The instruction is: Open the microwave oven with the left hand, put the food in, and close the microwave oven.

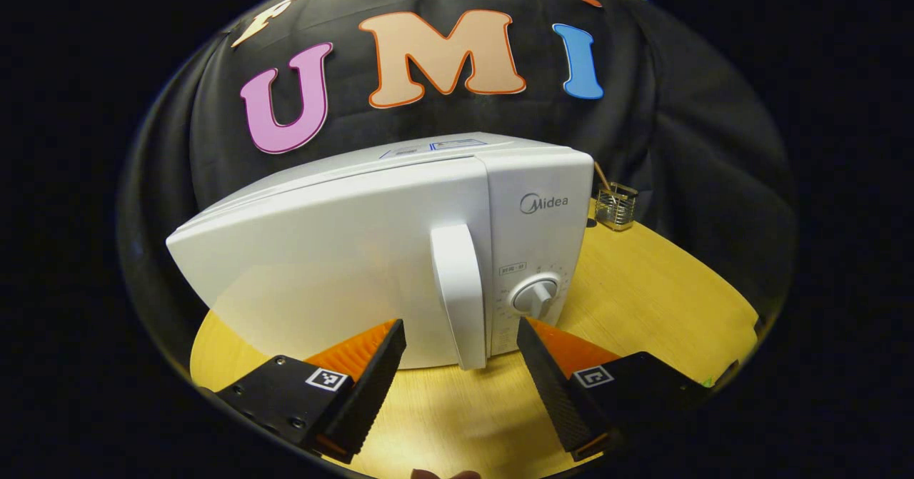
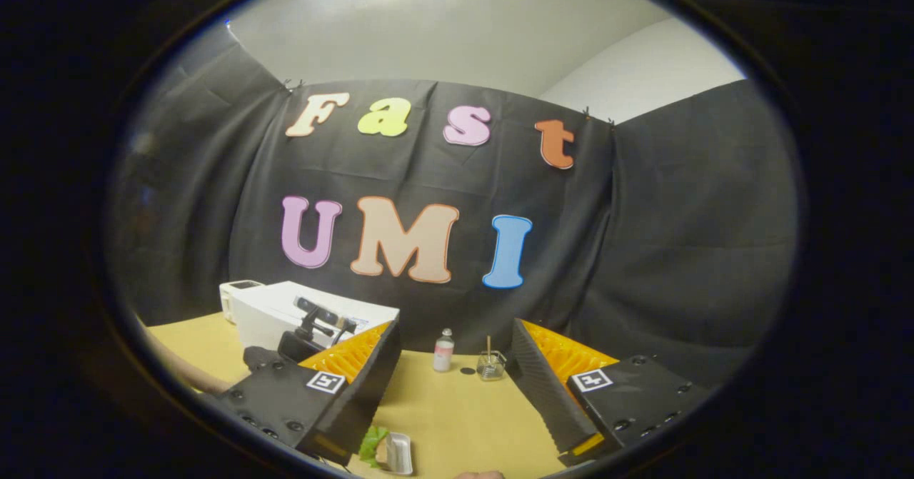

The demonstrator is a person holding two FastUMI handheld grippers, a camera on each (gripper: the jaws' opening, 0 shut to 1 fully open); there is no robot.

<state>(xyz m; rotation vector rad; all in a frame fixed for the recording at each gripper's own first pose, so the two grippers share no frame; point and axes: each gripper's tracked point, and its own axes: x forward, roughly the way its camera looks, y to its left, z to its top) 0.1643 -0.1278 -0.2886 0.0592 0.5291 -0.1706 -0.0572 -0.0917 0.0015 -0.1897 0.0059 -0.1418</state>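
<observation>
A white microwave oven [image 1: 371,250] stands close in front in the left gripper view, door shut, its vertical white handle [image 1: 460,293] between door and control panel with a dial [image 1: 534,297]. My left gripper [image 1: 463,336] is open, its fingers on either side of the handle's lower end and a little short of it. In the right gripper view the microwave oven [image 2: 300,315] sits far left on the wooden table [image 2: 457,407], with the other gripper and a hand [image 2: 285,350] before it. My right gripper [image 2: 457,361] is open and holds nothing. A small white tray with green food [image 2: 389,450] lies low between its fingers.
A wire holder with sticks [image 1: 615,206] stands right of the microwave. In the right gripper view a small bottle [image 2: 443,350] and a small glass holder with a stick [image 2: 490,365] stand near the table's back edge by the black cloth wall.
</observation>
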